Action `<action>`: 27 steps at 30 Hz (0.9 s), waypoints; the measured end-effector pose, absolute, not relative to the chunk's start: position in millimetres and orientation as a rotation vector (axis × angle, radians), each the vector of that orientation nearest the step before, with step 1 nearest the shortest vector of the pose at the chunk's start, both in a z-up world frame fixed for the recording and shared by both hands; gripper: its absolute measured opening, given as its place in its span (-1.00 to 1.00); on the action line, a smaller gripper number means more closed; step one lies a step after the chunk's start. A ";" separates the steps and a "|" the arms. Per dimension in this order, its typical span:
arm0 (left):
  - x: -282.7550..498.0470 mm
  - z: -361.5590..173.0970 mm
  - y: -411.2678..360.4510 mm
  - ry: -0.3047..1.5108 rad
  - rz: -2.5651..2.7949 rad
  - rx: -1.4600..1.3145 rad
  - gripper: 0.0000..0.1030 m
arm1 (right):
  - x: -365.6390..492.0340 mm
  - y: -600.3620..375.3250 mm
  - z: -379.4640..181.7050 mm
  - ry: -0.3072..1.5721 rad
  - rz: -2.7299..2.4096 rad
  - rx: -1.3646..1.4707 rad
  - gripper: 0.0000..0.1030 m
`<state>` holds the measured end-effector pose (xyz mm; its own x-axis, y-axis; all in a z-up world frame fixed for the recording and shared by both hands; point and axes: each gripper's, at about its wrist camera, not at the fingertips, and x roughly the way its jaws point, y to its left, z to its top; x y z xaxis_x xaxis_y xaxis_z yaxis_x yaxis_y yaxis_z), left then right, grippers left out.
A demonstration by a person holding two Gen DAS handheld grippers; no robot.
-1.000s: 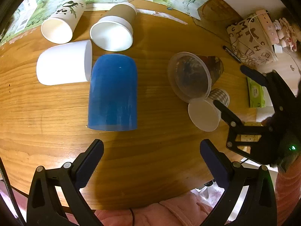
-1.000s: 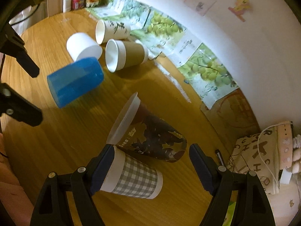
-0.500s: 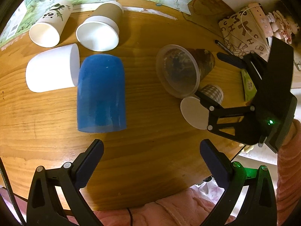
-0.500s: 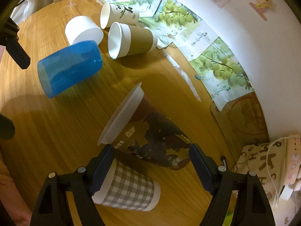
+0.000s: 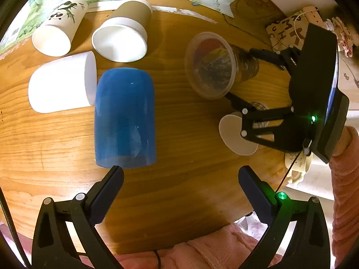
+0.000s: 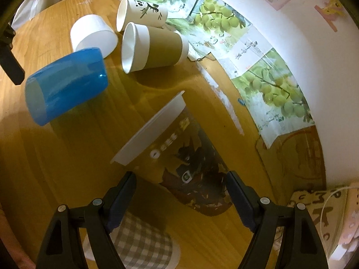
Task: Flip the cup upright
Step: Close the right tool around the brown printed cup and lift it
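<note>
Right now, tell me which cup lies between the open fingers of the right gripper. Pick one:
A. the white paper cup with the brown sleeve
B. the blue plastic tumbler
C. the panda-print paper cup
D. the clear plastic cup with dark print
D: in the right wrist view the clear plastic cup with dark print lies on its side, its narrow base between the open fingers of the right gripper.

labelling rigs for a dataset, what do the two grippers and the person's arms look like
Both the left gripper and the right gripper are black open-truss frames with silver pivot screws and dark blue pads on the jaws. Green indicator lights glow on each. A thin black cable trails below. The sleeves are pink.
</note>
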<state>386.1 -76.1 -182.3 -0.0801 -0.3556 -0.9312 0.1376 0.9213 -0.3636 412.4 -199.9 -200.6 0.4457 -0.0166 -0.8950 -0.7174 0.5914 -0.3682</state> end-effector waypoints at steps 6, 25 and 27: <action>392.0 -187.0 -74.6 1.607 -0.401 -0.178 0.98 | 432.4 -198.0 -203.2 1.019 0.506 -0.846 0.60; 398.7 -189.4 -75.0 1.589 -0.402 -0.154 0.98 | 474.3 -200.5 -219.0 1.052 0.483 -0.747 0.58; 398.3 -189.8 -74.2 1.588 -0.403 -0.156 0.98 | 476.1 -200.8 -219.9 1.067 0.487 -0.731 0.45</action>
